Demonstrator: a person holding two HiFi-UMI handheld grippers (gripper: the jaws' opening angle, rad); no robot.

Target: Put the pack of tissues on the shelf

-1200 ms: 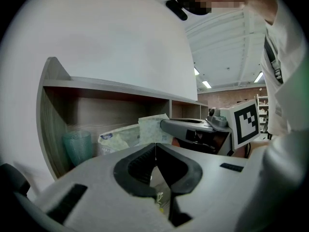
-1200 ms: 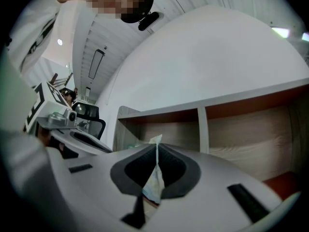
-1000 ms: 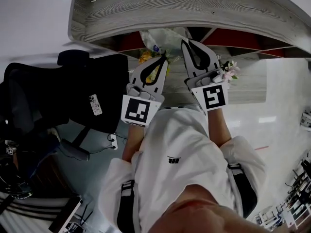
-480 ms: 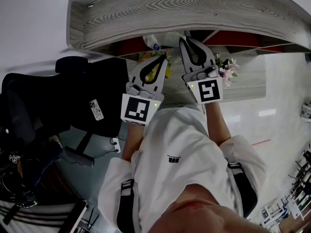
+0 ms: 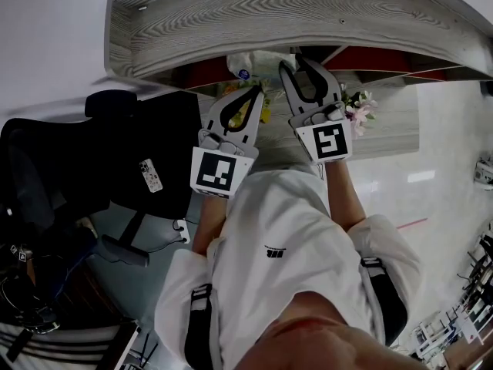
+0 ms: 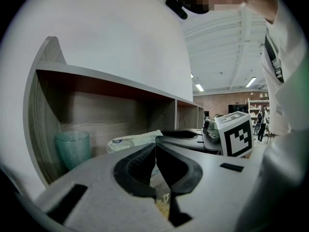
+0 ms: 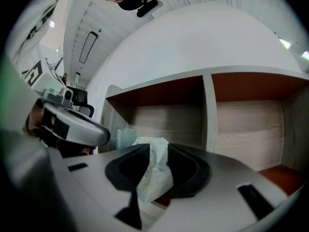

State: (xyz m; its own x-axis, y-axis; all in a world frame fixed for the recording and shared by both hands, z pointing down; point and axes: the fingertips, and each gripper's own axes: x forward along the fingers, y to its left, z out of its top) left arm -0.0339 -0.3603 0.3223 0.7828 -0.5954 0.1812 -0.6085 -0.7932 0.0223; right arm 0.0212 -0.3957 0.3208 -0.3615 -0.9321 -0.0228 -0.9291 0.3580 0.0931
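Grey wood-grain boards with a red-brown lining make up the shelf (image 5: 269,14), and the soft white plastic-wrapped pack of tissues (image 7: 153,173) already lies inside its end compartment, seemingly resting on the compartment floor near a ribbed teal glass tumbler (image 6: 72,149). We see the right claw (image 7: 157,148) reaching level into that compartment. Its 2 jaws have just been opening and now stand partly apart, with the pack between them and loose rather than pinched. The left claw (image 6: 155,143) hovers just beside it, jaws closed tip to tip and holding nothing. The matter that counts for us is direction: the pack sits straight ahead of the right claw, inside its jaws. From the left gripper view it stretches sideways along the shelf floor, while from the right gripper view it seems to run away down the line the claw points. We judge the placing nearly done. What remains is for the right hand, plainly the nearer 1, to draw straight back along that line with the jaws kept apart. A sideways pull could drag the light pack towards the front edge.
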